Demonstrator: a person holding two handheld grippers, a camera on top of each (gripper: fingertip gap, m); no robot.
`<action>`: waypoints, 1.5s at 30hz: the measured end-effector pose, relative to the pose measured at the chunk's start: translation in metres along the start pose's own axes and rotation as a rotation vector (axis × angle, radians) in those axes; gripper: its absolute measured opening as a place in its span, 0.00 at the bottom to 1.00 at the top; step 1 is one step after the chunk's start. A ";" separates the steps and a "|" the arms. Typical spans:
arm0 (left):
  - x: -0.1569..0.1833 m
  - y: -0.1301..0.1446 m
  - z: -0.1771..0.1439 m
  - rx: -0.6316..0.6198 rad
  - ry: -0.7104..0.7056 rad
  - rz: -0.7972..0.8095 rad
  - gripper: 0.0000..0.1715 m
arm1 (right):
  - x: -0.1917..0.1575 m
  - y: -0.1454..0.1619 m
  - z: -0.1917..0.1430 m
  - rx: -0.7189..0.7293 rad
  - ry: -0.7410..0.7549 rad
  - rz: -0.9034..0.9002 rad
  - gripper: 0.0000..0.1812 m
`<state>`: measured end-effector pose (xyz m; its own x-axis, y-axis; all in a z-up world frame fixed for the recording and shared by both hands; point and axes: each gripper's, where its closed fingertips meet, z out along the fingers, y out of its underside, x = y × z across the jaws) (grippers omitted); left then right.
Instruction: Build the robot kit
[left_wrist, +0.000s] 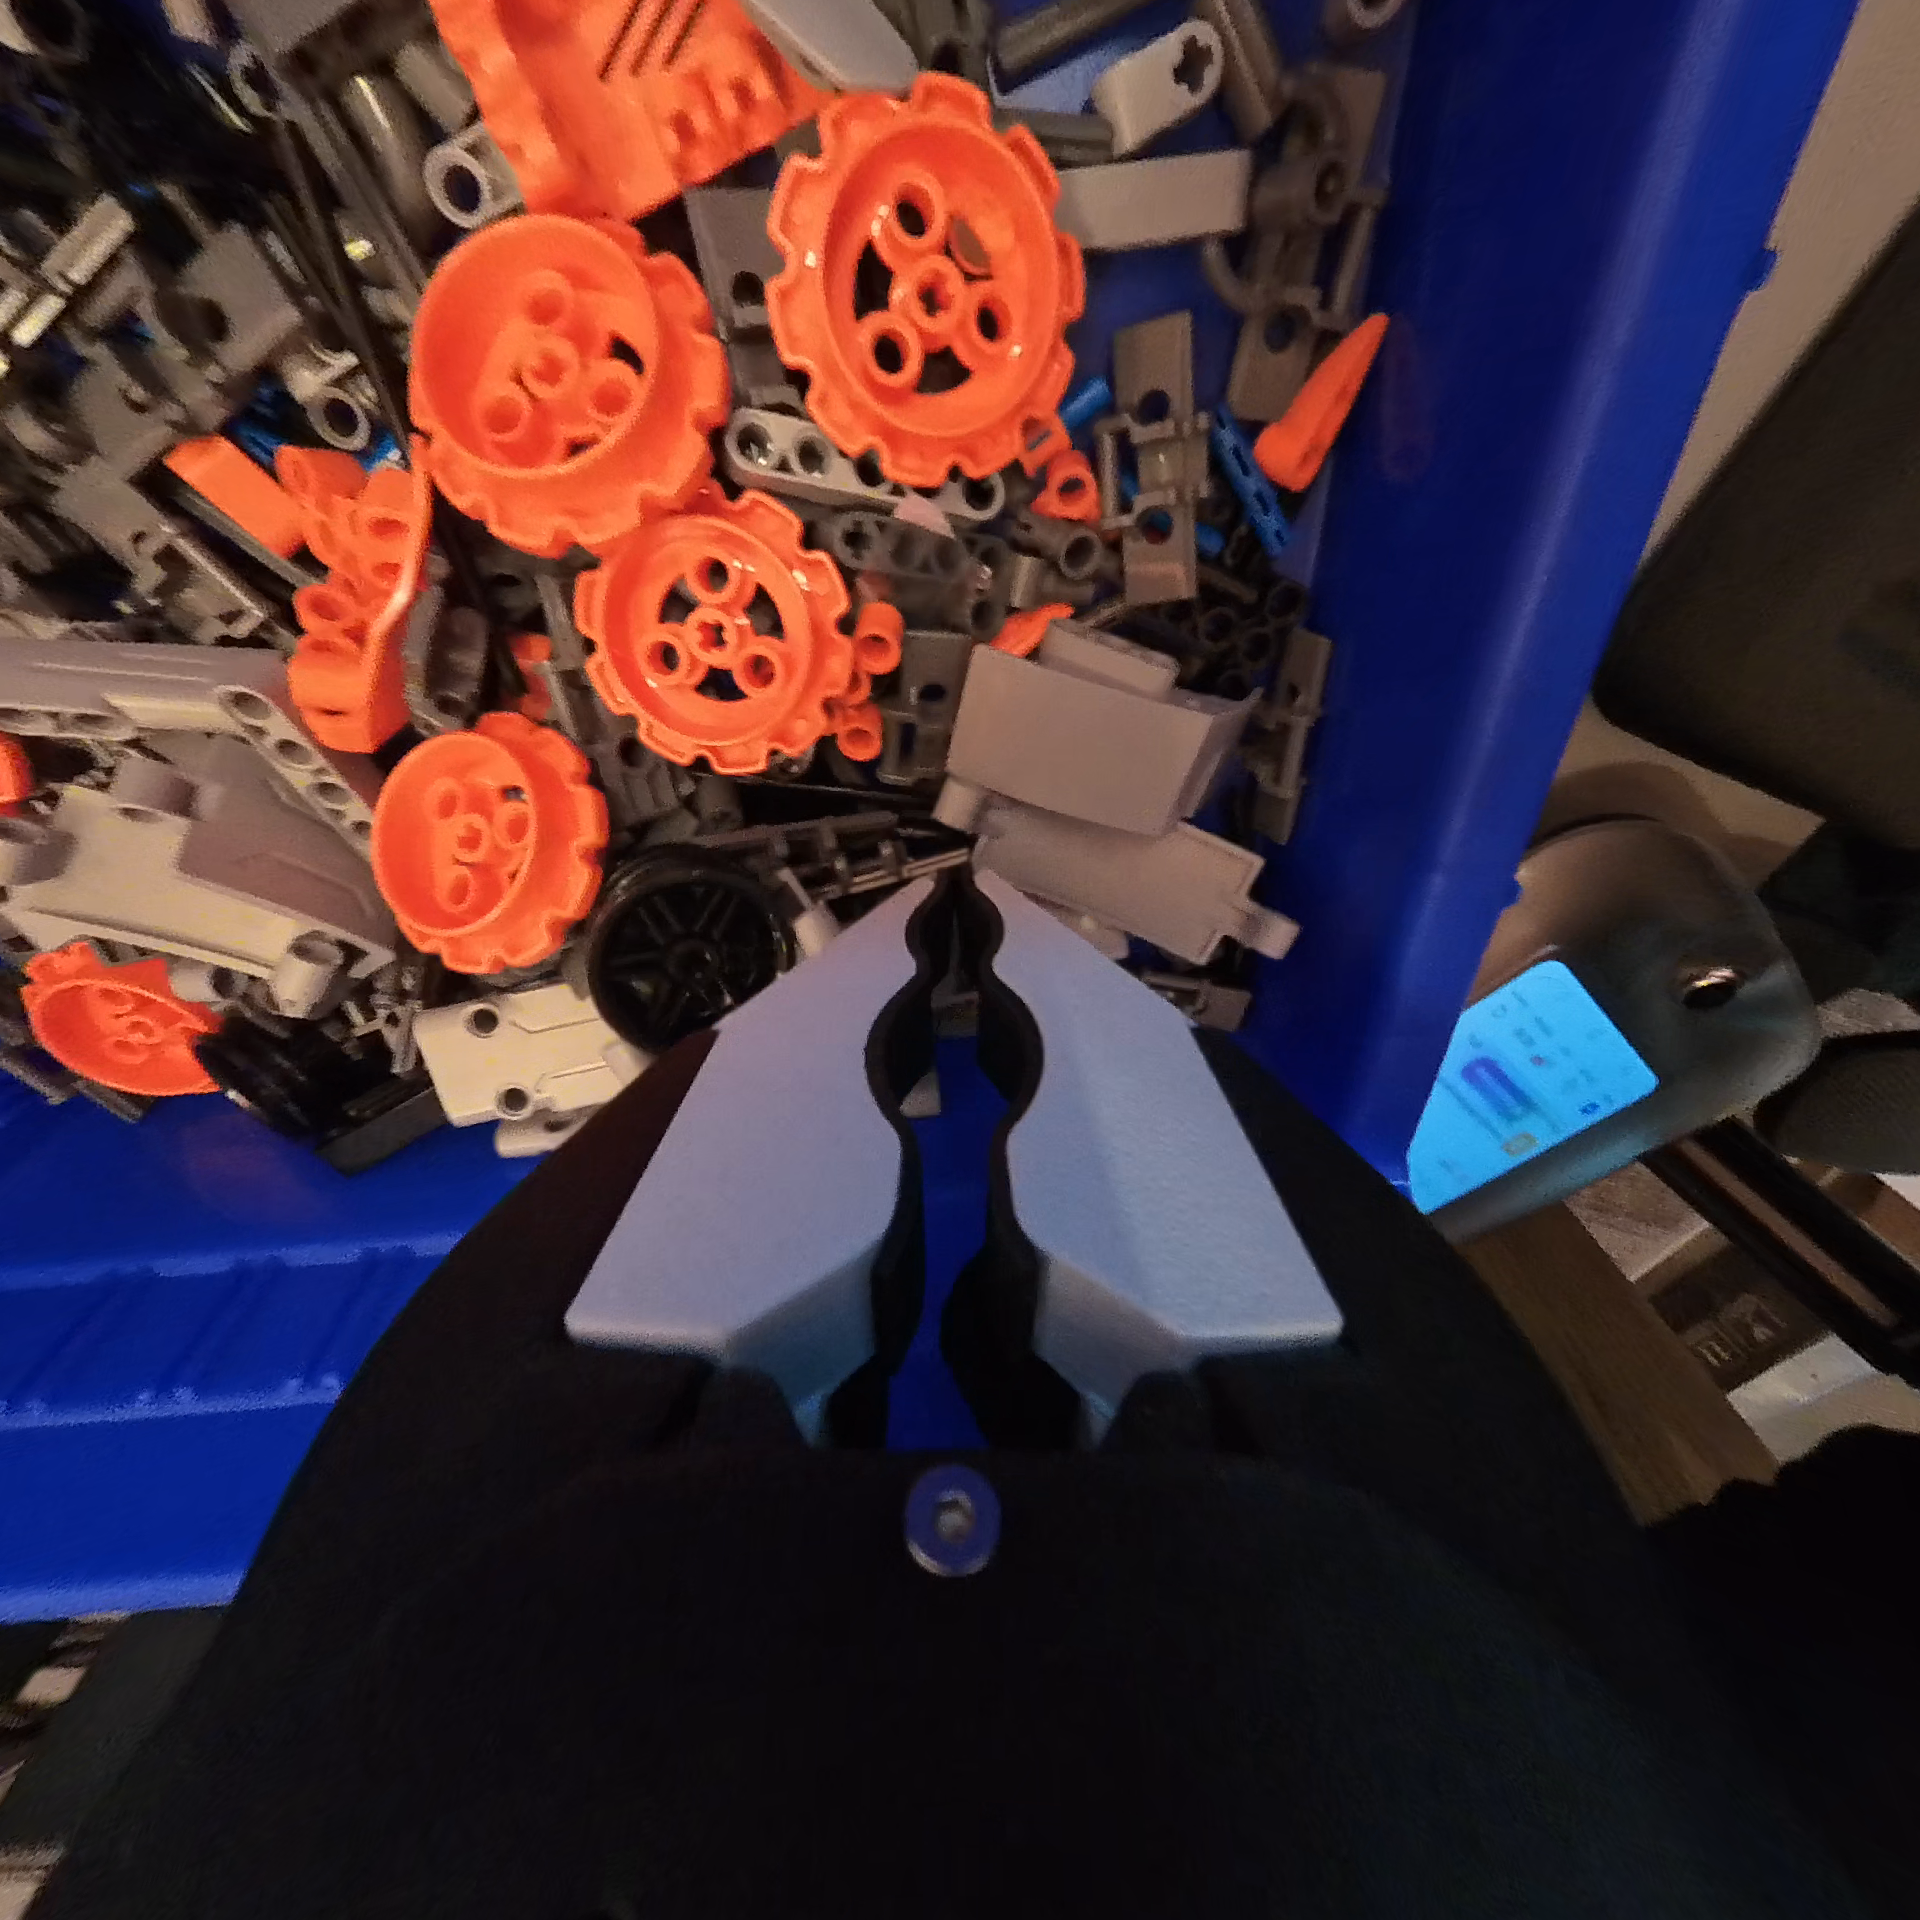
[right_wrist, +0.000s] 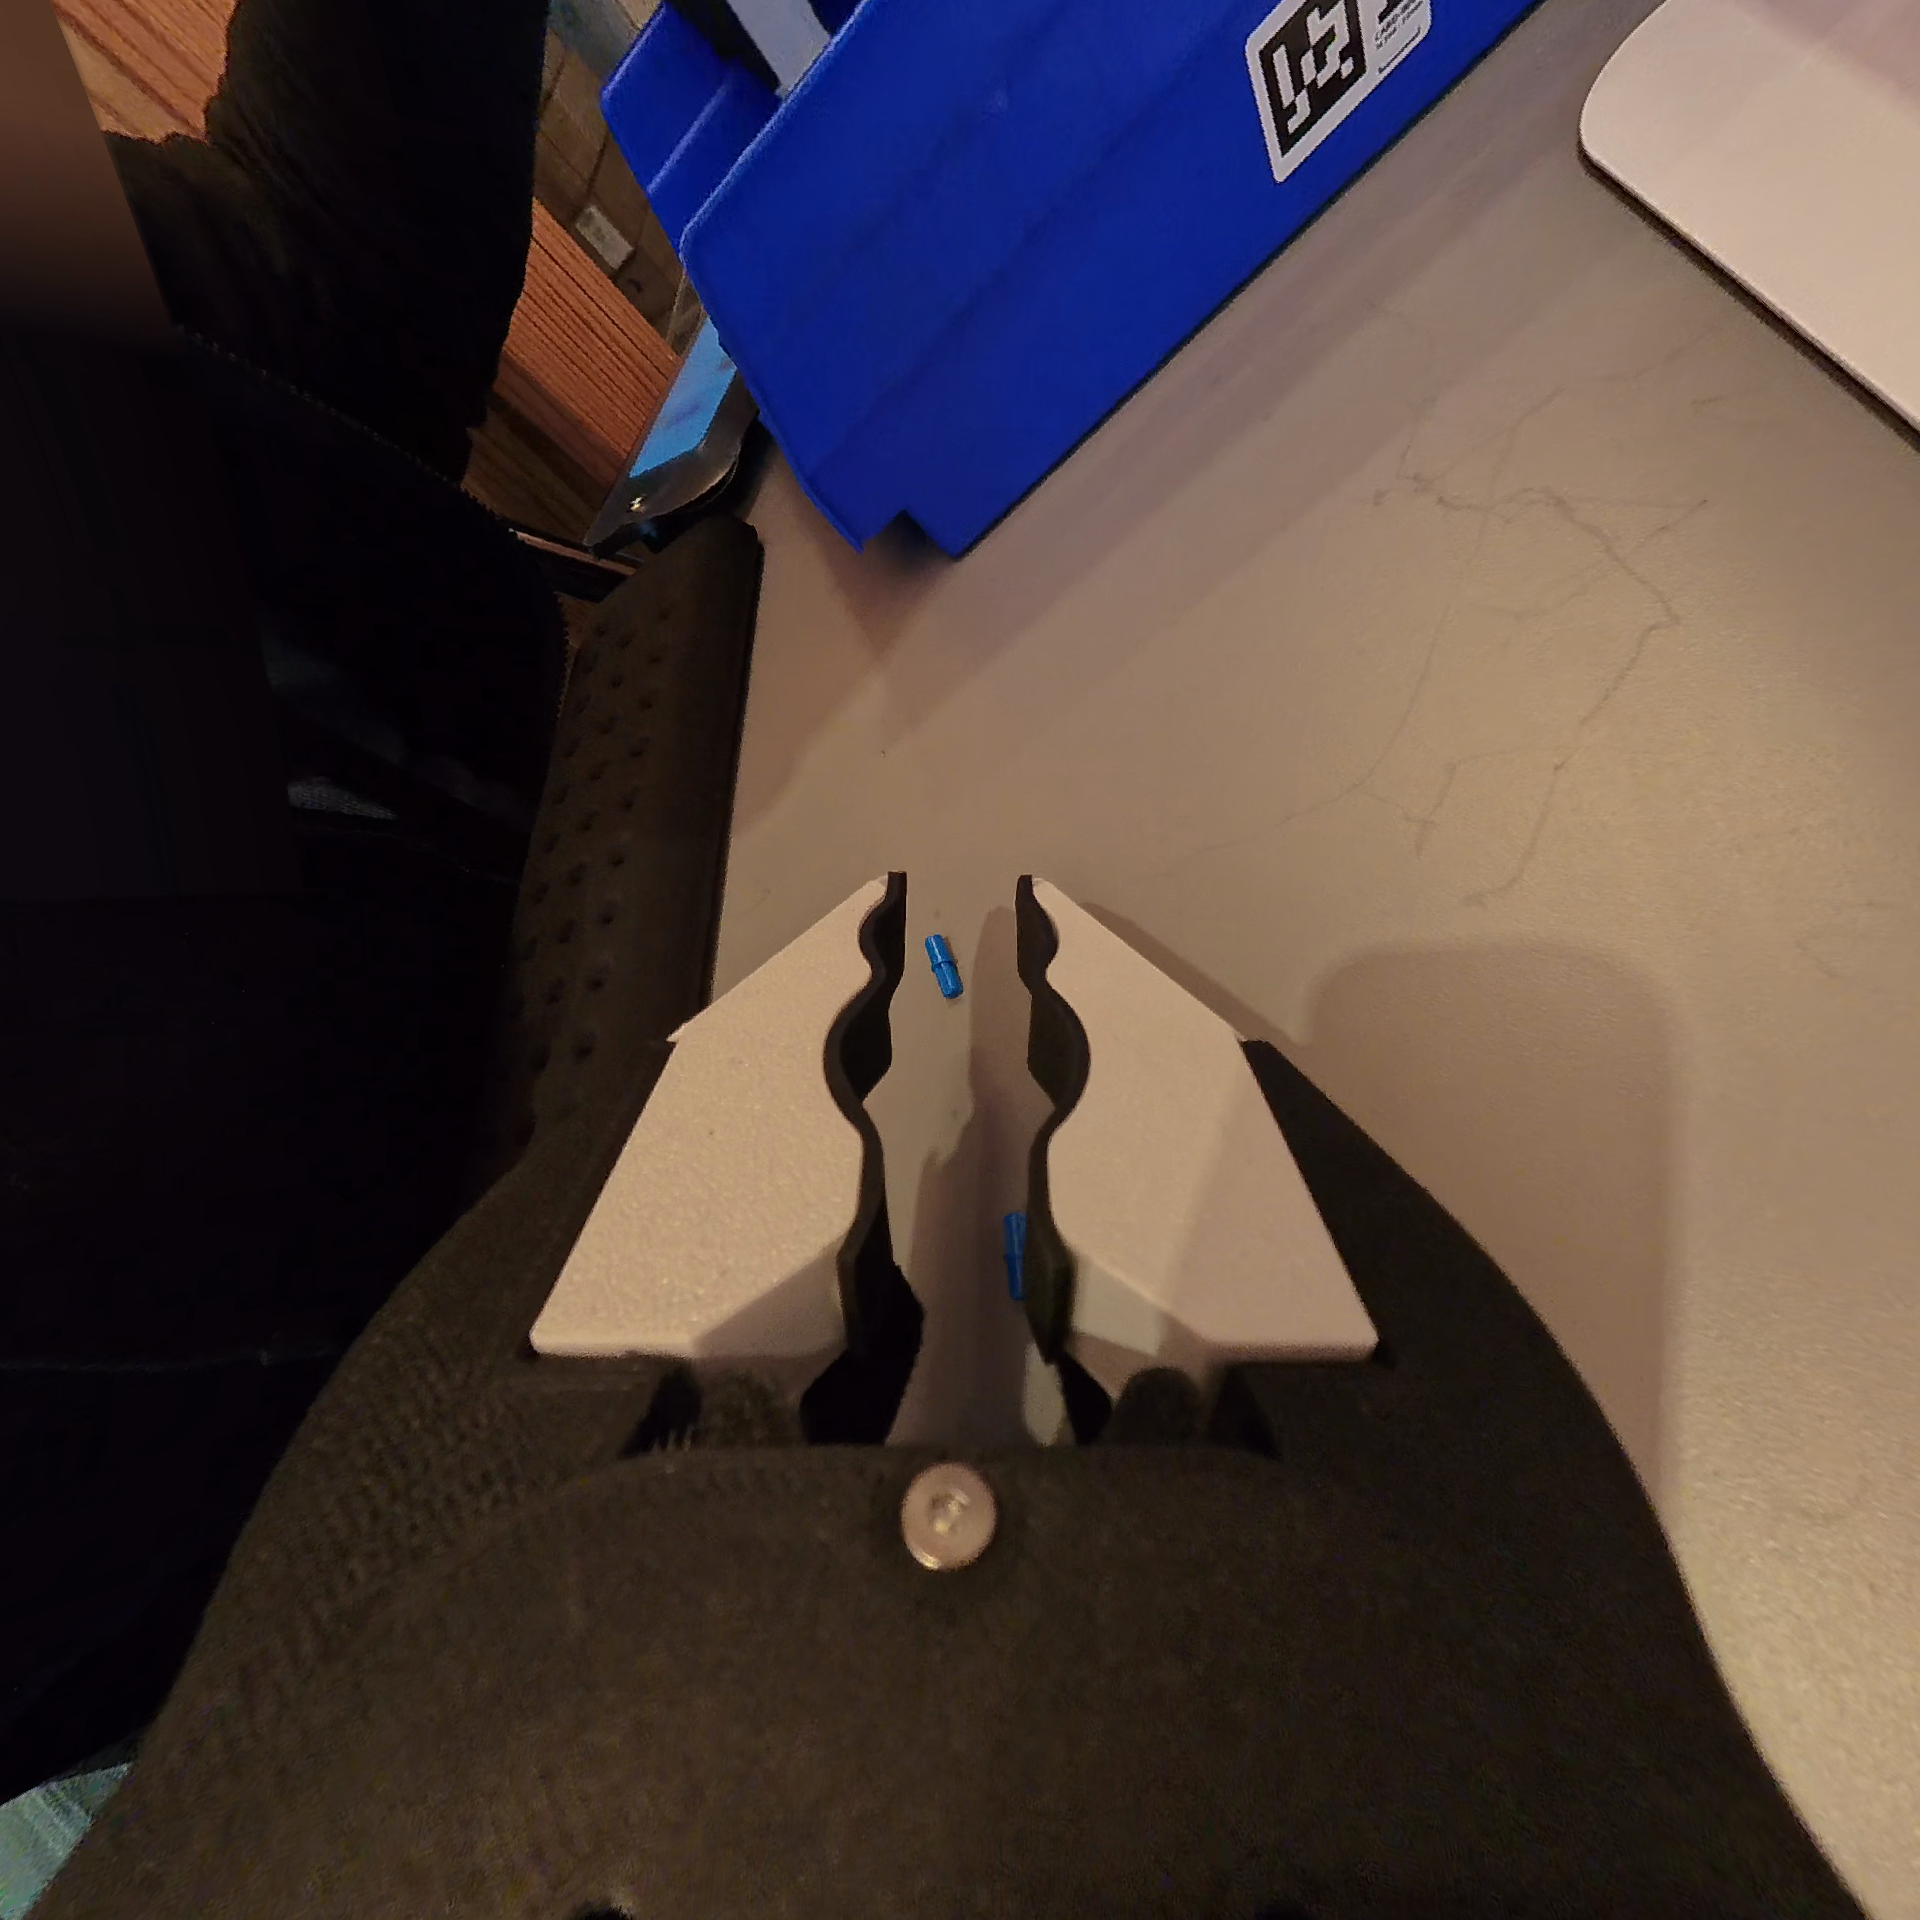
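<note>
My left gripper hangs over a blue bin full of loose building parts, its tips closed together with nothing clearly between them. The tips are just above a thin black part beside a grey panel and a black wheel. Several orange toothed wheels lie on the pile. My right gripper is open just above a pale table. A small blue pin lies on the table between its fingertips. A second blue pin lies farther back by the right finger's inner pad.
In the right wrist view a blue bin with a black-and-white marker sticker stands beyond the gripper, a white flat object lies at the top right, and a black chair is left of the table edge. A lit phone on a stand is right of the bin. Some 30 cm of space lies between my two pairs of fingers.
</note>
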<state>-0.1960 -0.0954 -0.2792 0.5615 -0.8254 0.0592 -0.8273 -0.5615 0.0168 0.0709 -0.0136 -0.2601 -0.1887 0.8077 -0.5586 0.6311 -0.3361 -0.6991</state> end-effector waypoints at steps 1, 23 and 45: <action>-0.005 -0.003 -0.001 0.007 -0.030 0.007 0.00 | 0.000 0.000 0.000 0.000 0.000 0.000 0.10; 0.007 0.018 -0.011 -0.098 0.043 -0.016 0.19 | 0.000 0.001 0.001 -0.003 -0.001 0.000 0.10; -0.040 -0.059 -0.022 0.193 -0.089 -0.040 0.15 | 0.000 0.000 0.000 0.001 -0.001 0.000 0.10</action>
<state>-0.1698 -0.0276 -0.2607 0.6001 -0.7995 -0.0263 -0.7902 -0.5874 -0.1749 0.0709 -0.0138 -0.2598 -0.1892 0.8073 -0.5590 0.6301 -0.3368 -0.6997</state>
